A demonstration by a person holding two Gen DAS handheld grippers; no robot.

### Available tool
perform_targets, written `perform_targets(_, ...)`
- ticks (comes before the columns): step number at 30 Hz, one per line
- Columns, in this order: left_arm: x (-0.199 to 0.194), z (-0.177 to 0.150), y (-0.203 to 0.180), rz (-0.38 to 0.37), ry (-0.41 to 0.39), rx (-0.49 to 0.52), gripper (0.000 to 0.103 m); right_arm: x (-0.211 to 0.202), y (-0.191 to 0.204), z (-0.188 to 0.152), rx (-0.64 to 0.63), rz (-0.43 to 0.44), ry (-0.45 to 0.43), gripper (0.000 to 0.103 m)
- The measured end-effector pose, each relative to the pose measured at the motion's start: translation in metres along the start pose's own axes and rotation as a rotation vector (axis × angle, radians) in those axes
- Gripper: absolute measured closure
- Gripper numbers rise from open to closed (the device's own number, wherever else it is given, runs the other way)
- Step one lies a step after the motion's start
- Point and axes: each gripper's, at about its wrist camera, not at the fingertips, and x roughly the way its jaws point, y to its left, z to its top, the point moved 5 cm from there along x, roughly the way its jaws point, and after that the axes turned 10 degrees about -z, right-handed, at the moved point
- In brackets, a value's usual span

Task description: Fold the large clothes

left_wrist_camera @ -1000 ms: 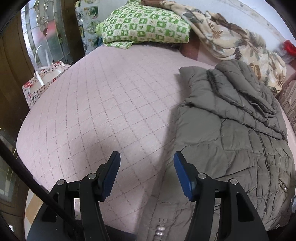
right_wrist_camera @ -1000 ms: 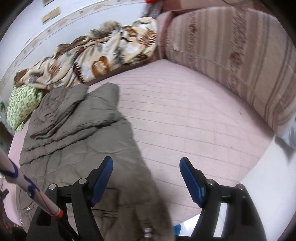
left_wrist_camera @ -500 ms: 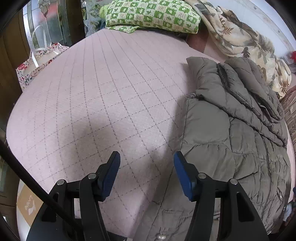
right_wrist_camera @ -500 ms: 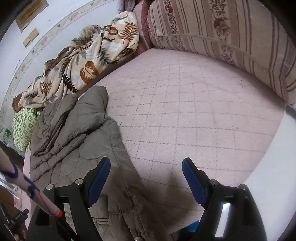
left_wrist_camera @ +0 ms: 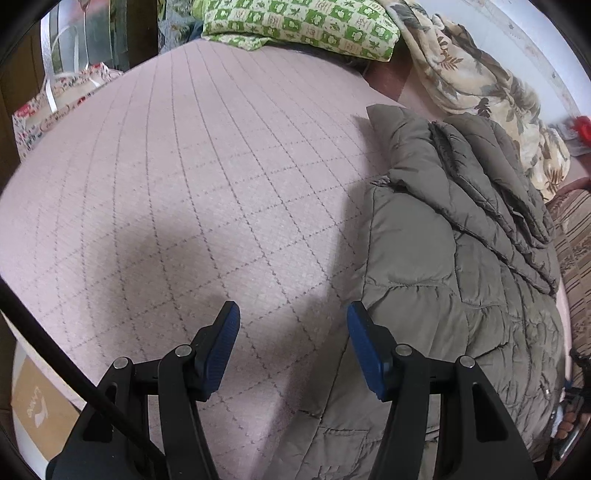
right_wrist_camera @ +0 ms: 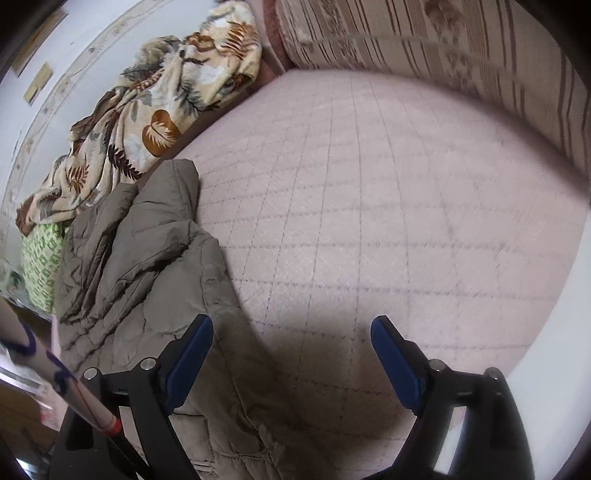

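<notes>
Left wrist view: the left gripper (left_wrist_camera: 293, 317) hangs over the pink quilted mattress pad (left_wrist_camera: 207, 177) with its blue-padded jaws about half apart and nothing between them; only bare pad shows in the gap. Just right of its right finger lies the olive-grey quilted puffer jacket (left_wrist_camera: 454, 266), spread flat on the pad, its lower part running past the near edge of the picture and a folded layer bunched on the far half. At the head of the bed sits a green-and-white checked pillow (left_wrist_camera: 299, 22), and beside it a cream blanket with a brown leaf print (left_wrist_camera: 480, 85) is heaped along the wall. Off the left side of the bed stands a floral paper gift bag (left_wrist_camera: 55, 107) with white ribbon handles; what is in it cannot be seen. Lower left, a cardboard box (left_wrist_camera: 40, 417) shows beneath the bed's edge, its contents also hidden.

Right wrist view: the right gripper (right_wrist_camera: 291, 328) has its jaws spread wide, having just been opening, and grips nothing. Its left finger hovers above the jacket's right edge; its right finger is over bare pad. A striped, flower-patterned cushion (right_wrist_camera: 461, 48) lines the far right side of the bed.
</notes>
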Motion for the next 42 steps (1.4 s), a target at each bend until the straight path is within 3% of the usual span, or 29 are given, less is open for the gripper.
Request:
perform_targets(6, 0.002, -0.003, 0.003, -0.062, 0.021, -0.017, 0.040, 0.011, 0.002, -0.012, 0.038, 0.108, 0.100, 0.012)
perform_targets(9, 0.000, -0.007, 0.002, -0.104, 0.032, -0.027, 0.040, 0.012, 0.007, -0.017, 0.026, 0.127, 0.118, 0.012)
perform_targets(14, -0.001, -0.018, -0.007, -0.241, 0.078, -0.051, 0.040, 0.012, 0.014, -0.026, 0.001, 0.149, 0.147, 0.012)
perform_targets(17, 0.000, -0.024, -0.012, -0.271, 0.097, -0.053, 0.040, 0.010, 0.018, -0.033, -0.019, 0.148, 0.156, 0.012)
perform_targets(24, -0.002, -0.041, -0.026, -0.270, 0.121, -0.005, 0.040, 0.005, 0.023, -0.058, -0.079, 0.164, 0.196, 0.012)
perform_targets(34, -0.011, -0.061, -0.016, -0.307, 0.162, -0.015, 0.040, -0.005, 0.029, -0.103, -0.195, 0.152, 0.226, 0.011)
perform_targets(42, -0.012, -0.074, -0.021, -0.282, 0.190, 0.047, 0.035, -0.006, 0.035, -0.114, -0.239, 0.129, 0.229, 0.009)
